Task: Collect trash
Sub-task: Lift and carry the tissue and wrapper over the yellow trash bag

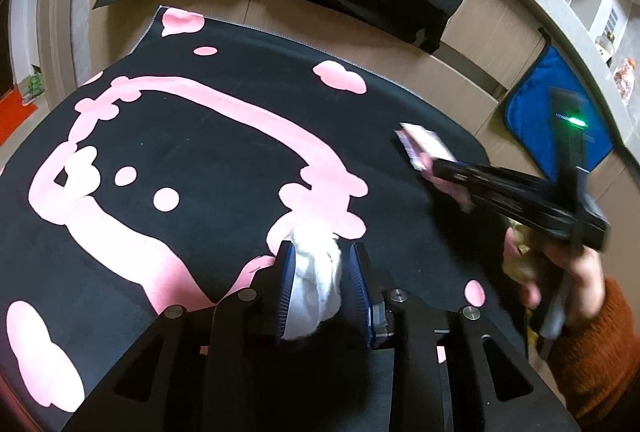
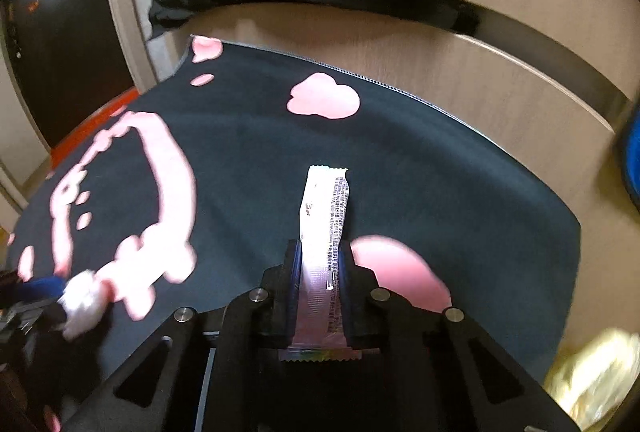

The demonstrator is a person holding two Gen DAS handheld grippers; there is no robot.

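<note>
Our right tool [image 2: 320, 264] is clamped on a long pink-white wrapper [image 2: 325, 216]. Its long axis runs straight ahead along the fingers: the far crimped end juts well past the tips, the near end sits back between the arms. Our left tool [image 1: 320, 264] is clamped on a crumpled white tissue [image 1: 316, 280], bunched between the blue pads [image 1: 360, 288]. Both hang over the black mat with pink shapes [image 1: 224, 152] on the bench.
</note>
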